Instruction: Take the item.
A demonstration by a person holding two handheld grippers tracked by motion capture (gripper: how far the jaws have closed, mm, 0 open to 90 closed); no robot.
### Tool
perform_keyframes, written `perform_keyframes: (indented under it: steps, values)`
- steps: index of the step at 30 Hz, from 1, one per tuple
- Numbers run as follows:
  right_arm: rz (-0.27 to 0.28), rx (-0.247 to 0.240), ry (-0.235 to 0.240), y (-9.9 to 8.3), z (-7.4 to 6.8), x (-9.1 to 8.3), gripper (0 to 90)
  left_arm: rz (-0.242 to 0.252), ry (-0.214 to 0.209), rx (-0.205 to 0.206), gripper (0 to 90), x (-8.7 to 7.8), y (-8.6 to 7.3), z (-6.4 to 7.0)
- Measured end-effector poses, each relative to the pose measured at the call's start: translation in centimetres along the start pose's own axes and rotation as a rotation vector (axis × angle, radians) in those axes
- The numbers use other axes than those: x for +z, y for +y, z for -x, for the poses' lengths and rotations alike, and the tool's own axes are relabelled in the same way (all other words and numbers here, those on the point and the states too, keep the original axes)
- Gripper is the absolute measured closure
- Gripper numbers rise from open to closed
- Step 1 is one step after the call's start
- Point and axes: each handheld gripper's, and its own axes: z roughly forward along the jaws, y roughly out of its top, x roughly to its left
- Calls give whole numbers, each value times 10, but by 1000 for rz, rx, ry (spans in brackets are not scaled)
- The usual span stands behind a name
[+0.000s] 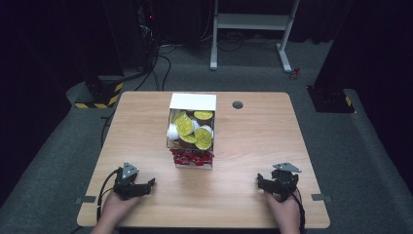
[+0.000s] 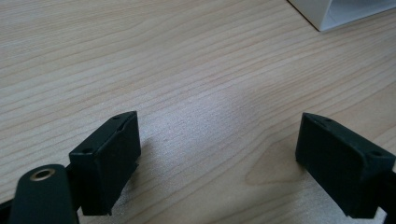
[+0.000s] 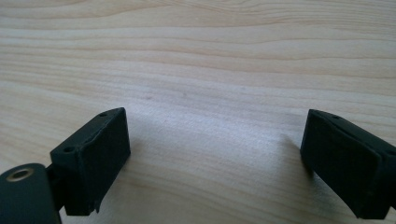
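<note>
Both grippers rest low on the table (image 1: pixel 253 122) near its front edge, the left gripper (image 1: pixel 146 186) toward the front-left corner and the right gripper (image 1: pixel 261 184) toward the front-right, jaws spread wide and empty. The white box (image 1: pixel 193 101) of yellow-lidded pods (image 1: pixel 185 126) and red packets (image 1: pixel 191 157) stands mid-table, well apart. Work looks unstarted; next comes a reach inward to the box.

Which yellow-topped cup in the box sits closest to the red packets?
The yellow-lidded cup at the box's front right. It lies just above the red packets; the other cups sit farther back.
</note>
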Motion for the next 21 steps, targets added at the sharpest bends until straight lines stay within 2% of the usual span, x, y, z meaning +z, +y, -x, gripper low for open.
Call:
perform_keyframes:
  steps: [12,17,18,21]
  values:
    - [3,-15,11,-1,0,-1,81,0,5,-1,145,0,0,0]
    - [0,-37,40,-3,-2,-3,81,-1,3,-1,145,0,0,0]
    - [0,-58,52,-3,-2,-3,82,-1,3,-1,145,0,0,0]
    - [3,-64,60,-4,-4,-3,83,0,2,0,146,0,0,0]
